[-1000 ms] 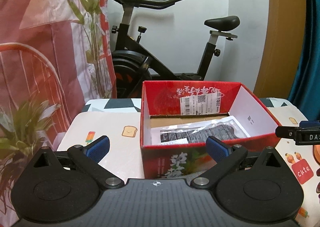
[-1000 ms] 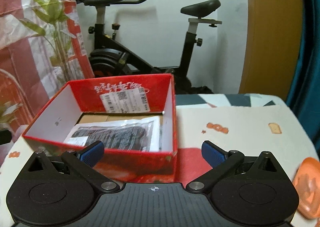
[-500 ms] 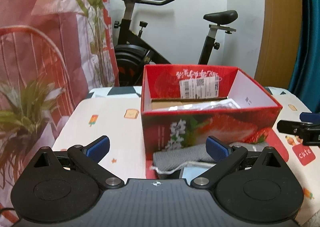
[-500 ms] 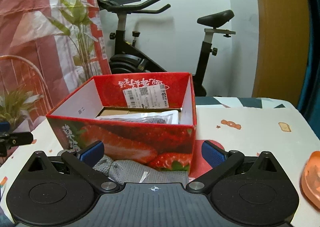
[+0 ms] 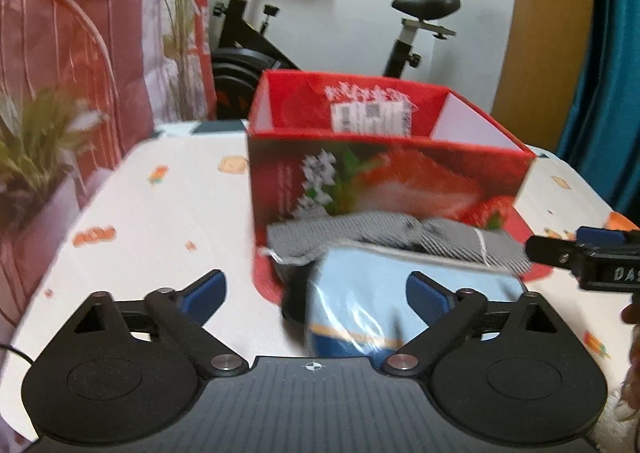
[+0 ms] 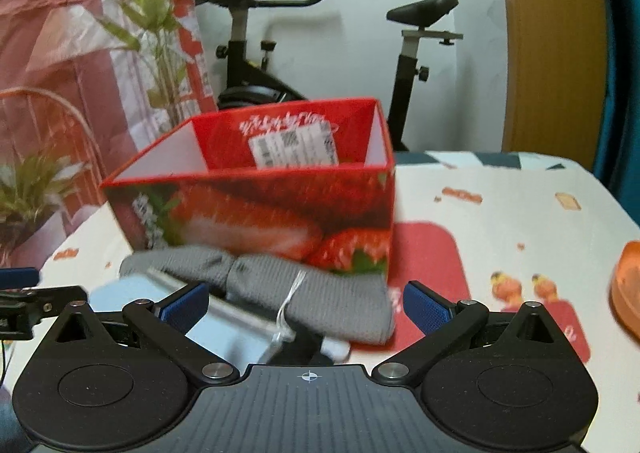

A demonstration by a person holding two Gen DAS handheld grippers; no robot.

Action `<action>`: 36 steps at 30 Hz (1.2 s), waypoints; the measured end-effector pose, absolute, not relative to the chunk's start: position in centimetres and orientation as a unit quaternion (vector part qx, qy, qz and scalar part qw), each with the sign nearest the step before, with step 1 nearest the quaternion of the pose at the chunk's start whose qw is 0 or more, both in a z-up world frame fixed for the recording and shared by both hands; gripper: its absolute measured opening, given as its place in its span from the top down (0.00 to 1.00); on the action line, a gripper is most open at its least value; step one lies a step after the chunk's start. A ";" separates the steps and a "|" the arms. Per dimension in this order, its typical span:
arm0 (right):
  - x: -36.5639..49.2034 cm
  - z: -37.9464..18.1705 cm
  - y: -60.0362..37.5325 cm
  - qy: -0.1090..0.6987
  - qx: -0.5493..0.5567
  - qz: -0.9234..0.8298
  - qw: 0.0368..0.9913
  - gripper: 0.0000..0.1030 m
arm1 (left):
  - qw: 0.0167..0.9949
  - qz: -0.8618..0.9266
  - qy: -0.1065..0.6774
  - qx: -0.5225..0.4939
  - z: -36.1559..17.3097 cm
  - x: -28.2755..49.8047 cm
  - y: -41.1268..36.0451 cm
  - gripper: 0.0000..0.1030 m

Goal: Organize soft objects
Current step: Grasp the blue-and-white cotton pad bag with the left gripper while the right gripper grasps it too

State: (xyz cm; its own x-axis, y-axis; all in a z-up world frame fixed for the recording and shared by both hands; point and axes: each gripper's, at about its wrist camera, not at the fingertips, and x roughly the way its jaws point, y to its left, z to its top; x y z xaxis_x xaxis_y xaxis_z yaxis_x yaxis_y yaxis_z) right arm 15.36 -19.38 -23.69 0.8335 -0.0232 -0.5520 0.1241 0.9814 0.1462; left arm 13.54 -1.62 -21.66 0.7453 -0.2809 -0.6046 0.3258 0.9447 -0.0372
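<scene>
You're facing 1 red box (image 5: 384, 181), 1 grey knit (image 6: 304, 289) and 1 blue pack (image 5: 400, 293) lying before it on the bench (image 5: 160, 221). Left gripper (image 5: 316, 287) is closing w/ pack between pads, untouched; right gripper (image 6: 306, 303) gaping wide. Only right view's showing an orange dish (image 6: 626, 285).

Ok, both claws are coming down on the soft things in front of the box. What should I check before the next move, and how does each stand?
1. Left claw around the blue packet: ok, jaws closing, pads not yet pressing.
2. Right claw open over the grey cloth: ok.
3. Claws apart from each other: ok.
4. Red box upright, top open: ok.
5. Room left inside the box: cannot tell.
</scene>
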 end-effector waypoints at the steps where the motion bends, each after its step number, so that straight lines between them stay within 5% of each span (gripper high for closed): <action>1: 15.1 -23.9 -19.0 0.290 0.088 -0.036 0.952 0.00 | 0.930 -0.169 0.324 0.030 -22.1 13.3 -1.5 0.10; 13: 13.3 -25.9 -15.4 0.341 0.085 0.019 0.936 0.07 | 0.906 -0.207 0.366 -0.044 -25.5 12.5 0.3 0.32; 17: 13.2 -26.7 -14.7 0.362 0.098 0.041 0.926 0.18 | 0.899 -0.227 0.370 -0.054 -26.0 12.3 0.1 0.40; 29: 12.9 -27.4 -14.7 0.382 0.125 0.065 0.913 0.37 | 0.892 -0.256 0.370 -0.036 -26.6 11.0 -1.5 0.44; 36: 13.0 -27.8 -15.2 0.383 0.139 0.055 0.912 0.38 | 0.885 -0.278 0.371 -0.048 -26.9 10.9 -1.3 0.44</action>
State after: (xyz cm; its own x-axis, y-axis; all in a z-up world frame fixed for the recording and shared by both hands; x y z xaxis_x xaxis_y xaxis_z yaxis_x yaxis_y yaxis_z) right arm 13.04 -15.24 -27.79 0.7012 0.2063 -0.6825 0.0069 0.9552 0.2958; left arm 10.95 -1.26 -26.88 0.5711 -0.5269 -0.6294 0.4559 0.8413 -0.2906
